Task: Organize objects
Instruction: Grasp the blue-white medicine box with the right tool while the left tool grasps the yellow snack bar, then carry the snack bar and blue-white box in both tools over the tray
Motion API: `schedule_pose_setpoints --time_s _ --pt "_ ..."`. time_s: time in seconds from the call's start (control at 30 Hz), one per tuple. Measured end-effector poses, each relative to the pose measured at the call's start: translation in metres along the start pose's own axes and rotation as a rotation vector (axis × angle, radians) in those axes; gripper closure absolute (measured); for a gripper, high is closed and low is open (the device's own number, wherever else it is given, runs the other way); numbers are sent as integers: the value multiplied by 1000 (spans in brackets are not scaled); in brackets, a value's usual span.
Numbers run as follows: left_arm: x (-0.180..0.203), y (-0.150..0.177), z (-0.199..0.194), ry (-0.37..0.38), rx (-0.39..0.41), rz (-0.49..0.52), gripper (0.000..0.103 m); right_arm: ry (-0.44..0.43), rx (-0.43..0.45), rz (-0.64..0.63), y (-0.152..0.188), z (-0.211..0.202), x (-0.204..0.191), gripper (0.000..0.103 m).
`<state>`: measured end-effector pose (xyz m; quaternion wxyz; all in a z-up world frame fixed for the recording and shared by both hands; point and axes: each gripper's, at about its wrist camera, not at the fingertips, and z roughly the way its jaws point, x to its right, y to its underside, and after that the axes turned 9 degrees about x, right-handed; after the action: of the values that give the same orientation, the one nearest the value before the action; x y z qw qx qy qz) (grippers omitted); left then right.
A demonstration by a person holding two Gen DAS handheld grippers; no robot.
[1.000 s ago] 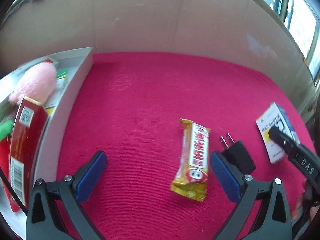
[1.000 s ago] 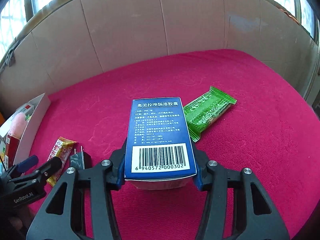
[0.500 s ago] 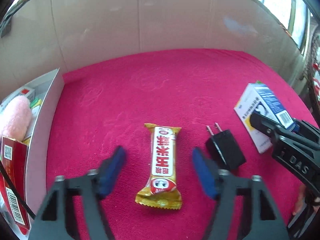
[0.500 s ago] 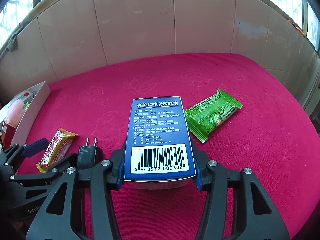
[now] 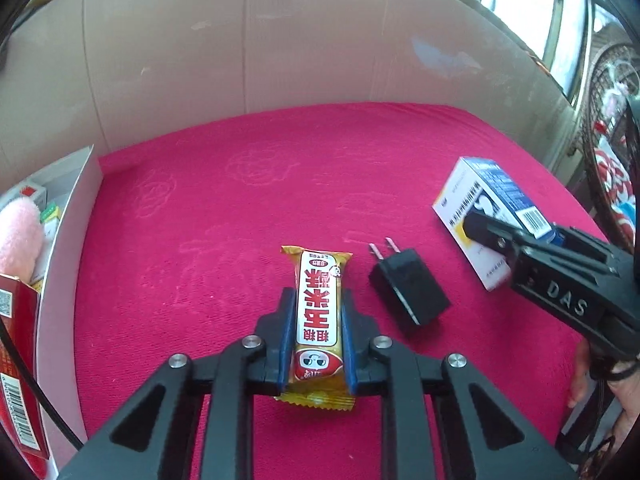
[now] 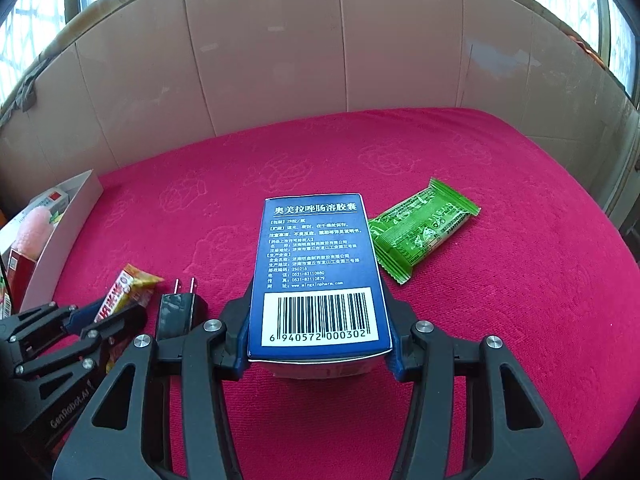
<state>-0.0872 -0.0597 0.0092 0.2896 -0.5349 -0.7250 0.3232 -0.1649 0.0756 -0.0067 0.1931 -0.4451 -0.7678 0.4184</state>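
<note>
Left gripper has just clamped down, blue pads squeezing the yellow snack bar on the red cloth. Black plug adapter lies just beside it at three o'clock. Right gripper pinches the blue medicine box by both sides. Green snack packet rests at two o'clock of that box. White bin sits at nine o'clock, with a pink plush inside

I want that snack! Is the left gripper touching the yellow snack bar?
Touching. The left wrist view shows the left gripper with both blue pads pressed against the yellow snack bar.
</note>
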Motion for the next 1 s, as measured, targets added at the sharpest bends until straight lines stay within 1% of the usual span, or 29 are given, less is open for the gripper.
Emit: schedule_pose_setpoints --time_s 0.07,0.17,0.3,0.4,0.57,0.67,0.8,1.0 --pt "8 0 -5 2 30 32 84 18 23 1 0 -4 -2 53" --pt "14 0 -12 -7 76 67 84 56 81 -8 -1 -15 -5 53" --pt "18 1 -26 -21 133 89 84 76 149 -33 0 -27 -11 53" --pt "17 1 -38 -37 203 92 84 92 191 -43 1 -35 -15 53" --pt "21 8 -64 -61 330 108 84 142 293 -56 4 -54 -21 53" --pt "23 11 -75 -65 376 136 84 159 348 -66 7 -64 -24 53" --pt "31 11 -76 -64 397 159 84 163 362 -75 9 -68 -27 53" --pt "25 15 -84 -50 402 133 84 144 362 -79 15 -76 -35 53"
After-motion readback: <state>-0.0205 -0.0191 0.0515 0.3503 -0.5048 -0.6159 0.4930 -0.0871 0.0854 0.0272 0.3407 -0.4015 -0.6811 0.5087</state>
